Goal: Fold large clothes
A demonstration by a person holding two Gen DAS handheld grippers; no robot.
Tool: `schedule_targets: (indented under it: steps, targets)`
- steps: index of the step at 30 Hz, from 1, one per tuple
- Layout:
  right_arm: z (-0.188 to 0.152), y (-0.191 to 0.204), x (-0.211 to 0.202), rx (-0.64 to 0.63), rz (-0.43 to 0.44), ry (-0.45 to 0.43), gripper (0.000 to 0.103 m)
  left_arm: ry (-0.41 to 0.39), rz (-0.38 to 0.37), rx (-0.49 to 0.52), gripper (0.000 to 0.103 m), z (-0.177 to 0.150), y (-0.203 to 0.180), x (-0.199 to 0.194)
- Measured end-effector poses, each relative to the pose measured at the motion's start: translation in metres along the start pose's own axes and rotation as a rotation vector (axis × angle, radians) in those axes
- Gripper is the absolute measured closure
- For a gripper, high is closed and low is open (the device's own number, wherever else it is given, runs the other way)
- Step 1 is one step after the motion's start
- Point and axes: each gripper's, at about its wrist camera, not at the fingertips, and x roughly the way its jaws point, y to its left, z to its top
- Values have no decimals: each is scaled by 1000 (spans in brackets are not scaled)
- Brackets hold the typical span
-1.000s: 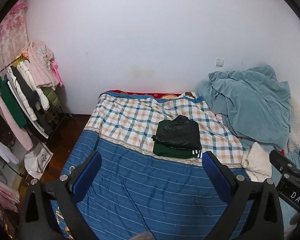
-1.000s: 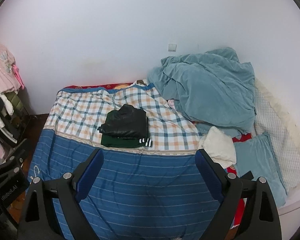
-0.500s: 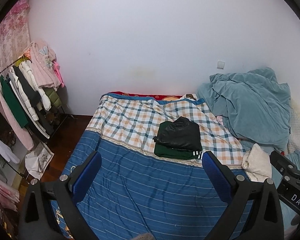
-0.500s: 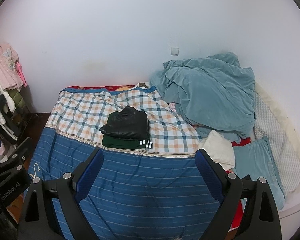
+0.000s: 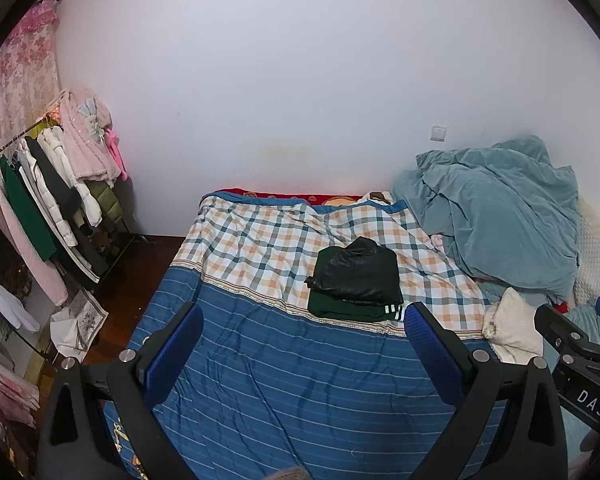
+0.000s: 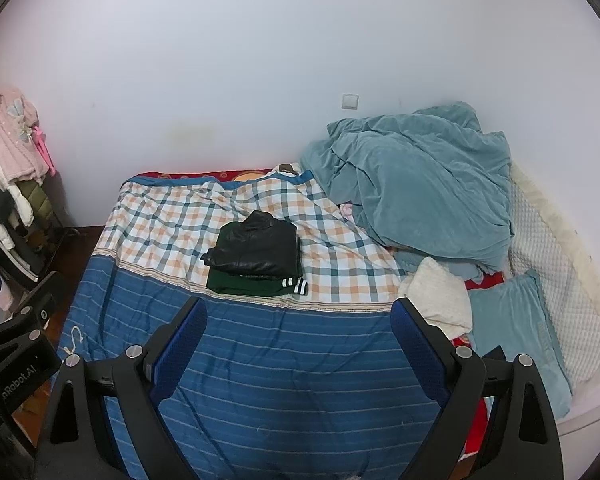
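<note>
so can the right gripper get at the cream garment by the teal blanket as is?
Probably yes. The right gripper is open and empty, and the cream garment lies exposed just ahead of its right finger, nothing on top. The teal blanket sits behind it, not over it.

both wrist views look from the foot of the bed (image 5: pixel 284 392) toward the back wall (image 6: pixel 260 60), sharing the folded pile (image 6: pixel 256 258).
</note>
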Motion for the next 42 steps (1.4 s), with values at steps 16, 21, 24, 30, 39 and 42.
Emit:
schedule_targets:
  steps: [16,21,24,30,39,42]
  targets:
    - [-6,2,-4,3,4,1,9,-2,-6,3,0,-1,-2,-2]
    - [-7,2,-4,4,2,1,9,-6,-8,5,0,-1,-3,-6]
    - [-7,2,-4,2,4,1,9,-5,-9,4,0,-2,-3,-5]
    - [-8,2,-5,4,1,0,9,-8,-13,5,0,-1,-4,-9]
    - [-8,5,-8,3,4,-4,9,-13,-20,2,0,2,-5,-13]
    - [-8,4,-7,2,3,-3,9,-13,-20,3,0,3,-3,-14]
